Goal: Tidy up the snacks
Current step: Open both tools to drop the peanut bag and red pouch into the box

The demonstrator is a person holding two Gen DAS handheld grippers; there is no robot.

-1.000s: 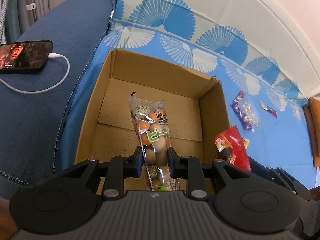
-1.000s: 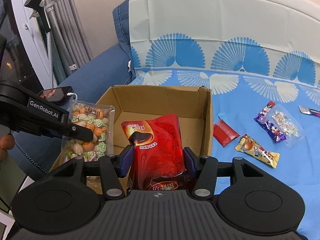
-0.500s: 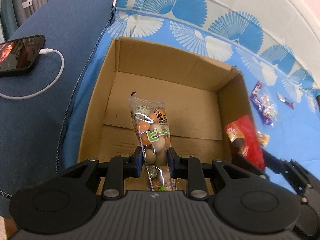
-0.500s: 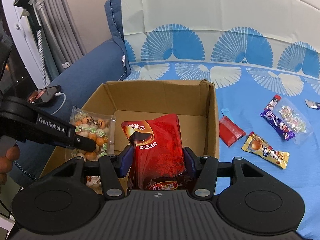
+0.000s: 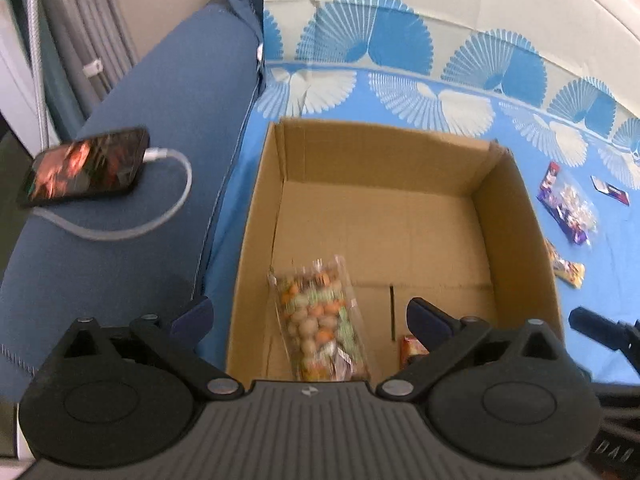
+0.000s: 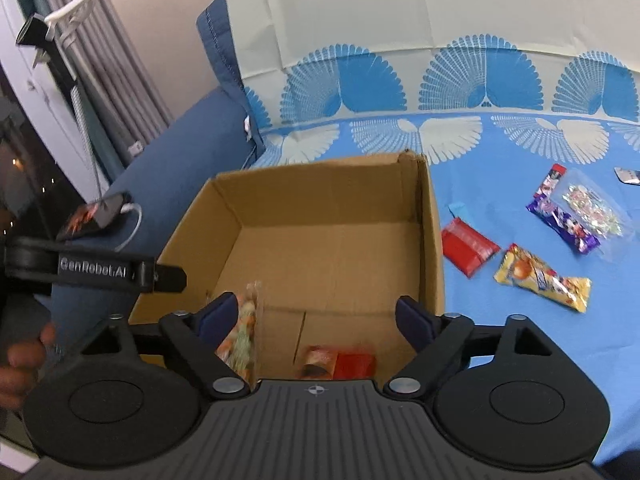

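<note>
Snacks in crinkly plastic bags point(image 5: 320, 320) lie inside the cardboard box point(image 5: 516, 216); both hand-held grippers are opening, empty.

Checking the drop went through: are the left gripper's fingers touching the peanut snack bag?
Apart. In the left wrist view the opening left gripper stands wide, and bare cardboard box shows between each pad and the peanut snack bag.

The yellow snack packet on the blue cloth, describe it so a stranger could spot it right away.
Find the open cardboard box on the blue patterned cloth. Loose snacks lie to its right. The yellow packet is the one nearest the camera, beside a red packet; it is the only yellow wrapper.
</note>
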